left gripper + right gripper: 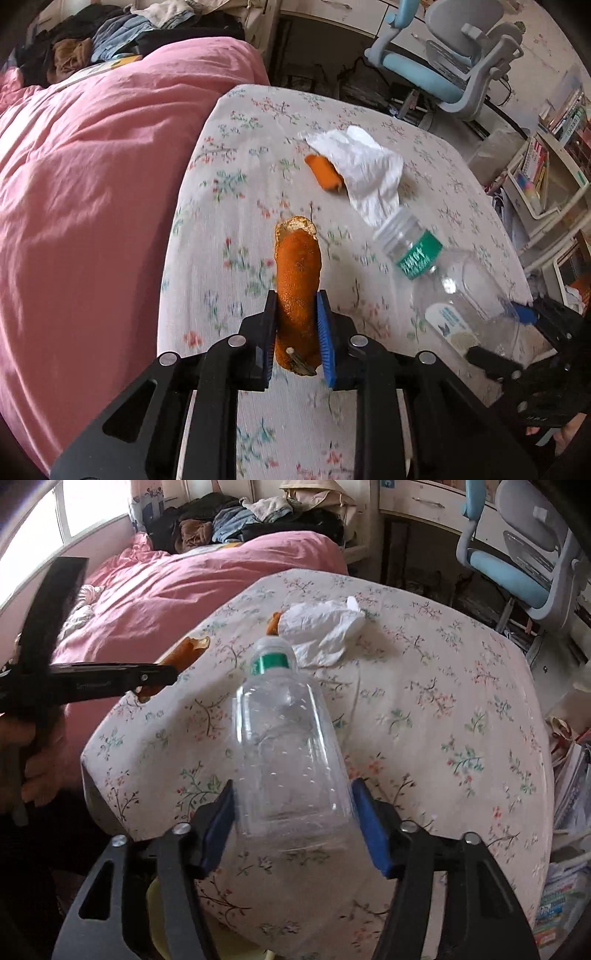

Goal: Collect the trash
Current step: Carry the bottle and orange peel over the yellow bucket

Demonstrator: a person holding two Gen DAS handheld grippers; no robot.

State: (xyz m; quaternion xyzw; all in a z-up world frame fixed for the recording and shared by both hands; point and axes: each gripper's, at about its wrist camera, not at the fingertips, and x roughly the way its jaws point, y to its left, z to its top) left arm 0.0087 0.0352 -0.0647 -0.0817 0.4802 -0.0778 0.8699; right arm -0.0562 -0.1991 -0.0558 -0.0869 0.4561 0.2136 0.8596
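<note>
A clear plastic bottle w/ green label (291, 746) is seen between the blue pads of the right tool (295, 827), neck pointing away; whether the pads press on it can't be told. Beyond it, on the floral-clothed bench (443, 709), a crumpled white tissue (321, 631) is seen. At left, an orange peel strip (186, 651) is clamped by the left tool (159, 675).
</note>
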